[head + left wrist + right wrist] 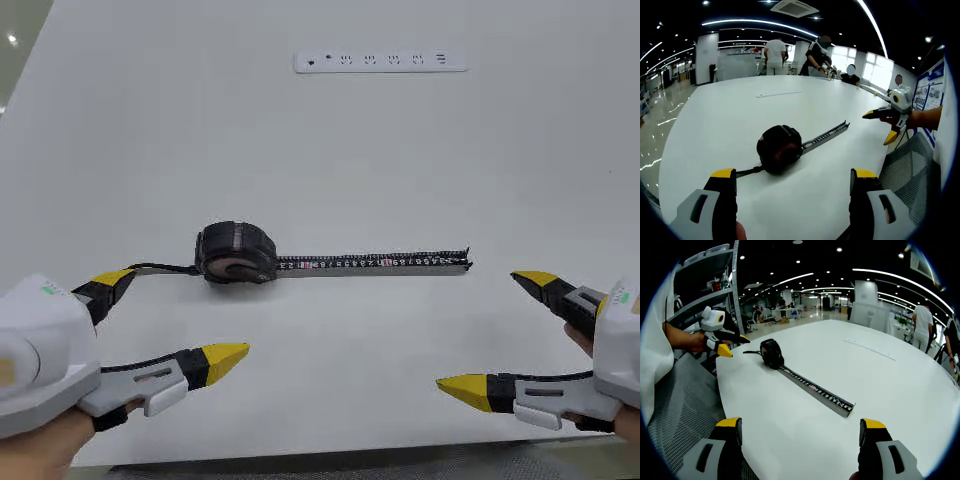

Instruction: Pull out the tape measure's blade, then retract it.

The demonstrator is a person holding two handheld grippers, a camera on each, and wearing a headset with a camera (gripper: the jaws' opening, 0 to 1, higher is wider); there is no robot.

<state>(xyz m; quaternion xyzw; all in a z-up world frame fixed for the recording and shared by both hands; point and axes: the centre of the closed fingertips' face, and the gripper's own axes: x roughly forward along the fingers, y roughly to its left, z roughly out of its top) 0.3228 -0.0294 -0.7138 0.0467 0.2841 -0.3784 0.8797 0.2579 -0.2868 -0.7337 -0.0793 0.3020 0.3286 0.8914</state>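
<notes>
Black tape measure (237,253) on a white table (300,150), blade (380,263) out: case just beyond the left hand-held gripper (172,316), blade tip beyond the right hand-held gripper (492,332). Both have jaws apart.

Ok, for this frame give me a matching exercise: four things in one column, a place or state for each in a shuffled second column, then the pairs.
Column one:
1. tape measure case
2. blade
3. power strip
4. left gripper

Column two:
A. white, at the far side of the table
B. open, holding nothing
C. pulled out, lying flat on the table
D. black, with a strap trailing from it

Pairs: 1-D, 2-C, 3-A, 4-B.
</notes>
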